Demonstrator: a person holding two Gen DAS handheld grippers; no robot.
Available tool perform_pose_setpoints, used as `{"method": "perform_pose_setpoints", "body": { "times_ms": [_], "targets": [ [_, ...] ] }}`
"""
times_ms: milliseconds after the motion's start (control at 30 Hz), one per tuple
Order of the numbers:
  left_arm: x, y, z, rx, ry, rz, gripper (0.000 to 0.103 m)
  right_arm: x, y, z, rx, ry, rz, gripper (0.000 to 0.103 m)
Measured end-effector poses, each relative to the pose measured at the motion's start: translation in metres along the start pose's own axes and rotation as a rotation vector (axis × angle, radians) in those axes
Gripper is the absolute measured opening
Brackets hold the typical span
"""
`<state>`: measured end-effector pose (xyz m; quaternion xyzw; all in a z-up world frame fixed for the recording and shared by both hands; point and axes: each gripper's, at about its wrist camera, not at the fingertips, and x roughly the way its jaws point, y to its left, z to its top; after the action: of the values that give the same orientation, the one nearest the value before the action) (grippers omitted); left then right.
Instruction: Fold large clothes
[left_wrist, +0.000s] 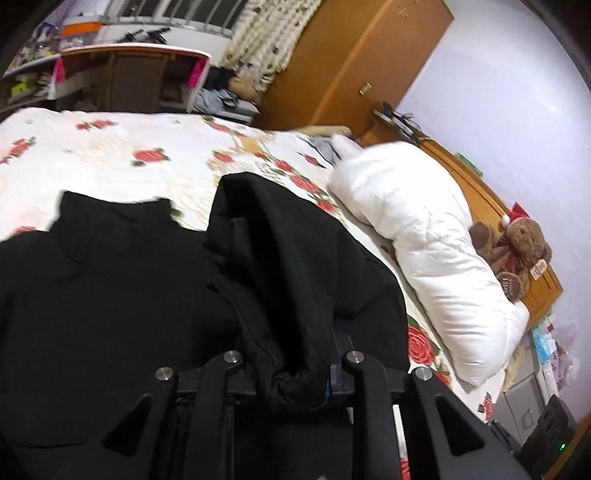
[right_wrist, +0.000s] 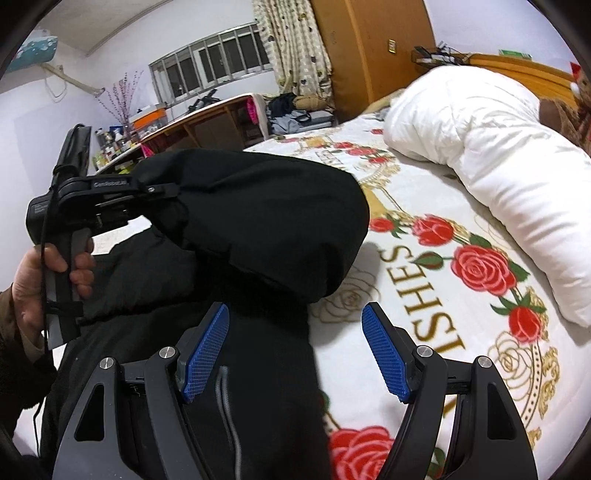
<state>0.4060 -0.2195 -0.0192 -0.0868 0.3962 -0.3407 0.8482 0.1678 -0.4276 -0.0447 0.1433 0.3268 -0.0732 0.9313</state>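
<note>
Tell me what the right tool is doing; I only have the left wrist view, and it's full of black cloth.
Observer: The right tool is open, with nothing between its blue pads.
Operator: Say where it sits.
Observer: It hangs low over the jacket's edge, its other pad over the rose blanket.
Operator: Describe my left tool from outside.
Observer: A hand holds the left tool raised, shut on a jacket fold that bulges up off the bed.
Operator: Report anything under the right tool.
Observer: A grey cord lies on the jacket just by its left pad.
</note>
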Motion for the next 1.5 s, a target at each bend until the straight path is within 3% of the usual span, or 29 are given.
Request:
{"method": "perform_pose_setpoints", "body": {
  "times_ms": [167,533,833,900,967,1000,1100,1233,1300,1500],
  "targets": [
    [-0.029,0.039,0.0,-0.047,-0.042,0.053,0.022,0.007,0.017,0.005,0.005,0.002,0.03,0.075],
    [-0.08,0.131,-0.035,-0.211,-0.117,0.175,0.022,0.033,0.042,0.007,-0.011,0.039,0.06,0.075],
    [-0.068,0.169,-0.08,-0.321,-0.026,0.206,0.024,0.05,0.05,0.005,-0.027,0.073,0.048,0.075],
    [-0.063,0.178,-0.089,-0.356,0.005,0.219,0.031,0.053,0.051,0.004,-0.026,0.081,0.046,0.075],
    [-0.059,0.187,-0.094,-0.405,0.017,0.188,0.031,0.056,0.051,0.003,-0.025,0.089,0.045,0.075],
    [-0.059,0.191,-0.097,-0.418,0.016,0.177,0.036,0.057,0.051,0.003,-0.026,0.091,0.045,0.075],
    [-0.062,0.193,-0.1,-0.398,0.012,0.213,0.052,0.059,0.052,0.003,-0.031,0.098,0.043,0.075],
    [-0.074,0.191,-0.096,-0.314,-0.002,0.297,0.063,0.062,0.053,0.004,-0.044,0.1,0.033,0.075],
    [-0.084,0.192,-0.09,-0.286,-0.035,0.35,0.064,0.063,0.056,0.005,-0.055,0.099,0.032,0.075],
    [-0.114,0.191,-0.073,-0.277,-0.111,0.399,0.065,0.069,0.069,0.008,-0.081,0.098,0.047,0.075]
  ]
}}
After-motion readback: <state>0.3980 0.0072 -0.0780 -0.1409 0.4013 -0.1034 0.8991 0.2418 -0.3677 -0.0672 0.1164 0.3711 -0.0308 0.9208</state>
